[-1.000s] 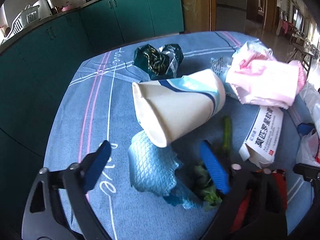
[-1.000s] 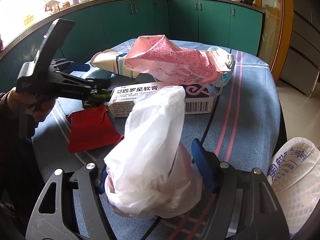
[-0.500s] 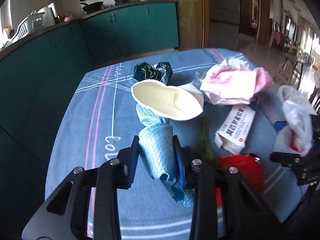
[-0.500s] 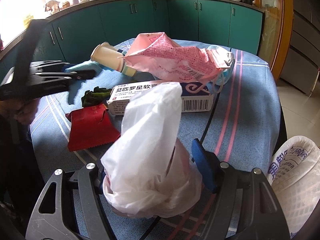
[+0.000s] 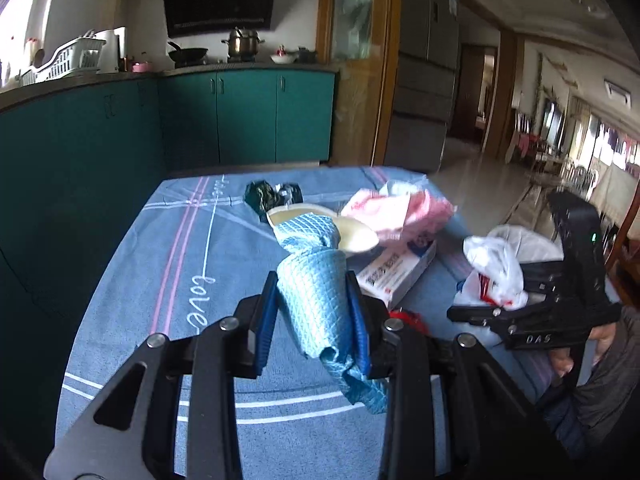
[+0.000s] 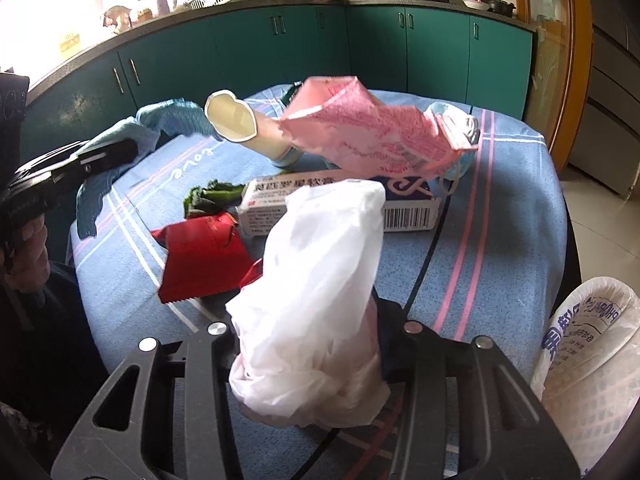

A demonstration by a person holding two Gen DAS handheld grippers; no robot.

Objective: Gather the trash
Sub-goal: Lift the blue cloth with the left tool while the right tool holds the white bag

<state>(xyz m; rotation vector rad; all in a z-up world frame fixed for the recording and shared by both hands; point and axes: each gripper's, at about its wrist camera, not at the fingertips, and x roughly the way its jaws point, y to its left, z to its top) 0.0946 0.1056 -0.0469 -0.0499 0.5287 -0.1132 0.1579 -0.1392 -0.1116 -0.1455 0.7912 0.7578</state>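
Observation:
My left gripper [image 5: 314, 316] is shut on a crumpled blue cloth [image 5: 316, 300] and holds it lifted above the blue tablecloth [image 5: 160, 280]; the cloth also shows in the right wrist view [image 6: 120, 136]. My right gripper [image 6: 308, 356] is shut on a white plastic bag [image 6: 320, 288], also seen in the left wrist view [image 5: 496, 268]. On the table lie a paper cup [image 6: 240, 124], a pink wrapper [image 6: 360, 132], a white medicine box [image 6: 340, 204], a red packet [image 6: 200, 256] and green scraps [image 6: 208, 196].
A dark crumpled wrapper [image 5: 272, 196] lies at the table's far end. A face mask [image 6: 460, 132] lies by the pink wrapper. A white printed bag [image 6: 592, 360] hangs at the right edge. Teal kitchen cabinets [image 6: 360, 48] stand behind the table.
My left gripper closed on the blue cloth and raised it off the table, tilting upward. The right gripper stayed still, holding the white bag.

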